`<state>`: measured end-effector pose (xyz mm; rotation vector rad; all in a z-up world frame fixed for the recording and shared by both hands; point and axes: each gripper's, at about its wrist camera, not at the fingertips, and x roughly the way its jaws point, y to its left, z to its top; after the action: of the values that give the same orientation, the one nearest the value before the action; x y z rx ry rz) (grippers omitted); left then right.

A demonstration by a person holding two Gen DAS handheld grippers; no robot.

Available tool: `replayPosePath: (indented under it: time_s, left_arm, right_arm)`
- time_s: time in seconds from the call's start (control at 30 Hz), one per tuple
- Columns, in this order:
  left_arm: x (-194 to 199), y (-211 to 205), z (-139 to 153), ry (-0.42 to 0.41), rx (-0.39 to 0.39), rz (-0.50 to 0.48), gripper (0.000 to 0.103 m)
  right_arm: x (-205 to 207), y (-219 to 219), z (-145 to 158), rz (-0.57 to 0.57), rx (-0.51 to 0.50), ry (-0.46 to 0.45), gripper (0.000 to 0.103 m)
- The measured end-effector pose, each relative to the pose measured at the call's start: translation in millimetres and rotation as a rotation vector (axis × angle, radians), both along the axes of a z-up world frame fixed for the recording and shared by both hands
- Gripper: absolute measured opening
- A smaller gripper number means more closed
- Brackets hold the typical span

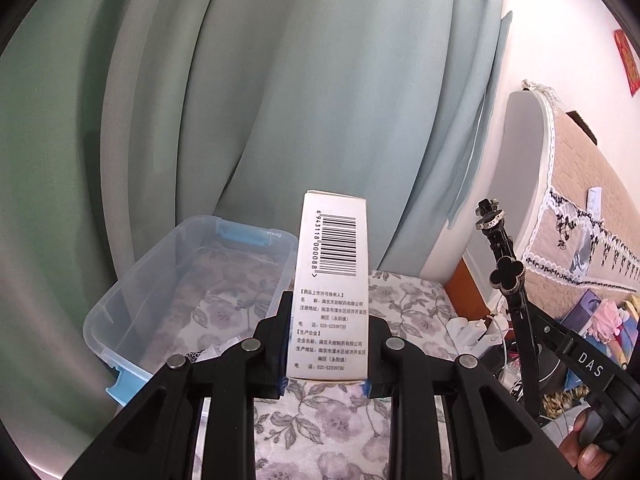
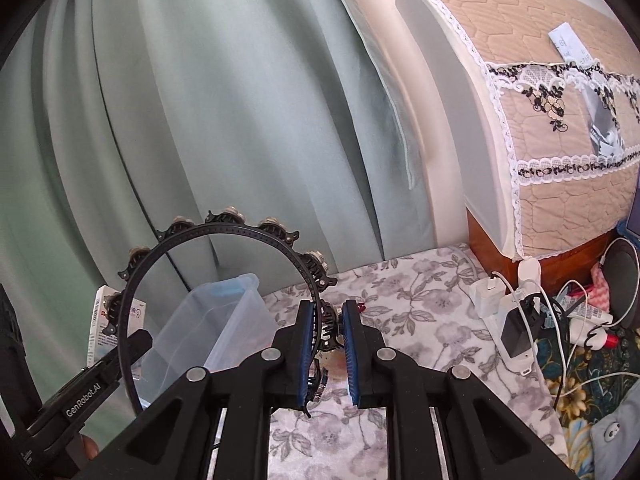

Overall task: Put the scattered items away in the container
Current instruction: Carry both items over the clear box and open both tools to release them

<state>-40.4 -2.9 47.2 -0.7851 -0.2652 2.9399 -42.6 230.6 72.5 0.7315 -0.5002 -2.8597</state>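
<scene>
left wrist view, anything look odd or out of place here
Nothing looks damaged or spilled. The clear bin sits level on the flowered cloth. The white box stands upright in the left tongs, and the black headband sticks up from the right tongs.

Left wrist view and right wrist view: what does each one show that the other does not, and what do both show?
Only the left wrist view shows the barcode side of the white box and the headband's black clover ornament. Only the right wrist view shows the headband's full arc, held in the right gripper, and the white chargers. Both show the clear container, the green curtain and the floral cloth.
</scene>
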Motion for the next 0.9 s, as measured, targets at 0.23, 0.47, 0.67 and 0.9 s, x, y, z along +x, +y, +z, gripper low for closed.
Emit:
replayPosePath:
  time_s: [0.23,0.47,0.67,0.9]
  left_arm:
    - [5.5,-30.8,0.7,0.016,0.042,0.042,0.027]
    - [1.1,-61.3,-9.0,0.005,0.082,0.095,0.027]
    - [-8.5,-87.8,-22.1,-0.019,0.117,0.141,0.027]
    - [-22.6,-113.8,-39.7,-0.055,0.15,0.177,0.027]
  right_arm:
    - [5.8,-30.4,9.9,0.053,0.025,0.018,0.016]
    - [-1.3,-64.1,7.0,0.121,0.065,-0.002,0.016]
    - [-16.3,-92.7,-4.1,0.177,0.092,-0.041,0.016]
    - [-33.4,-124.5,-14.6,0.228,0.12,-0.081,0.016]
